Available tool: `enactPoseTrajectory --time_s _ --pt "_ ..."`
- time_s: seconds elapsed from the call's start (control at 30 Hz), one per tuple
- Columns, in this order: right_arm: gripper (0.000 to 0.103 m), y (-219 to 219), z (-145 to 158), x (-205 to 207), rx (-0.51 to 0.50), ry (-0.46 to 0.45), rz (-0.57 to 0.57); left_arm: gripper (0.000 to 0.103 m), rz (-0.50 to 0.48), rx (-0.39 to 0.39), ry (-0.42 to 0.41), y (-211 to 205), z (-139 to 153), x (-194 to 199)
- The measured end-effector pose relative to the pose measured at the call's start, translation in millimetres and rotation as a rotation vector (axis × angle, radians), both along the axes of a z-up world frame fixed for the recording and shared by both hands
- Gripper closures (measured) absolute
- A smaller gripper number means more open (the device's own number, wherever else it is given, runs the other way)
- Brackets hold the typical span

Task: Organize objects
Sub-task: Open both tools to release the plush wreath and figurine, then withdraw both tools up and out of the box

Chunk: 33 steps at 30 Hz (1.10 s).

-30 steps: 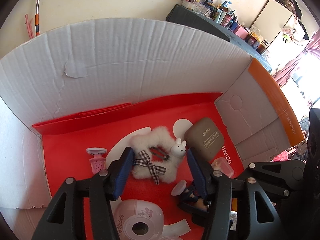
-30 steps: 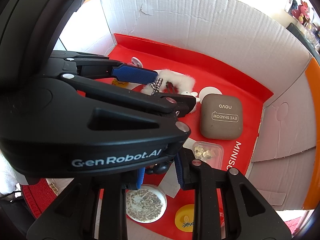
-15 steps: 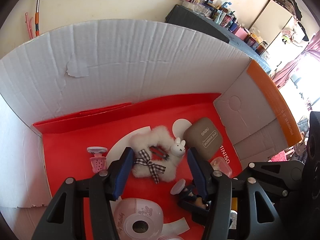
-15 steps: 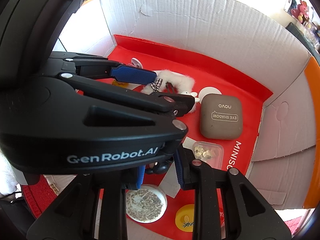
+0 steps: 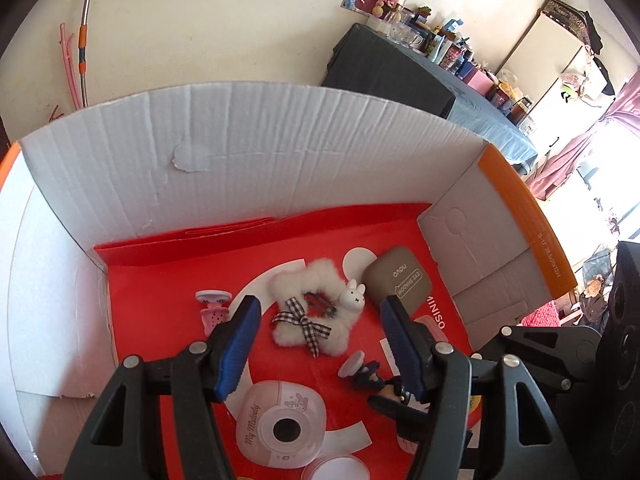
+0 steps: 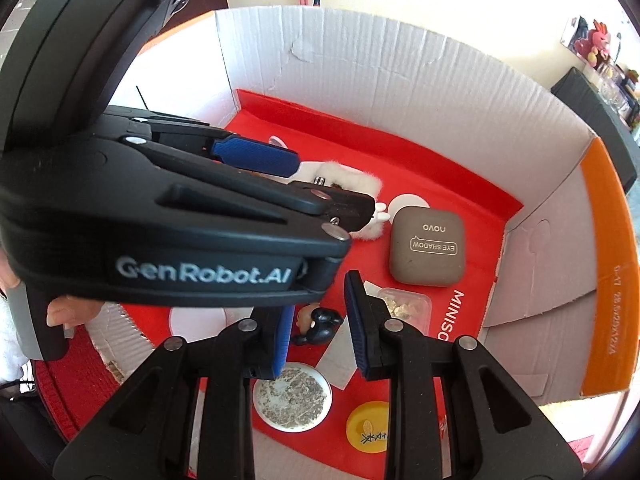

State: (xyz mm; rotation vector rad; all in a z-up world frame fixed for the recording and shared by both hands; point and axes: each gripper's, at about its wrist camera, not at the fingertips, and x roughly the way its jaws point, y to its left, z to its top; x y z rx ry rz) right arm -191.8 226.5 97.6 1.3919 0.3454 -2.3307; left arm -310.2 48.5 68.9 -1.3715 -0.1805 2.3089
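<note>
Hovering above the fluffy scrunchie (image 5: 308, 312), left gripper (image 5: 320, 320) and right gripper (image 6: 320, 316), jaws apart, box walls (image 5: 280, 160) close.

A cream wall (image 5: 208, 28) stands behind. Against it leans a pole (image 5: 84, 32) with an orange band. To the right of the pole is a dark table (image 5: 400, 76) crowded with bottles, then a white cupboard (image 5: 540, 68) and pink curtains (image 5: 576, 152) in bright daylight.
</note>
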Motion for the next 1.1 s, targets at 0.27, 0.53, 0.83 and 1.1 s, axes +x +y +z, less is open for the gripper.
enactPoseTrajectory --time_s 0.27,0.53,0.83,1.1 --pt "0.078 10 12 17 -0.018 0.029 -0.014 0.034 0.002 0.01 0.063 -4 22 13" --pt "0.039 23 36 40 -0.062 0.116 -0.039 0.03 0.009 0.013 0.152 -13 45 38" --pt "0.038 52 46 64 -0.094 0.209 -0.076 0.021 0.055 0.03 0.259 -38 66 77" --pt "0.021 21 64 62 -0.138 0.309 -0.131 0.012 0.122 0.017 0.354 -55 76 112"
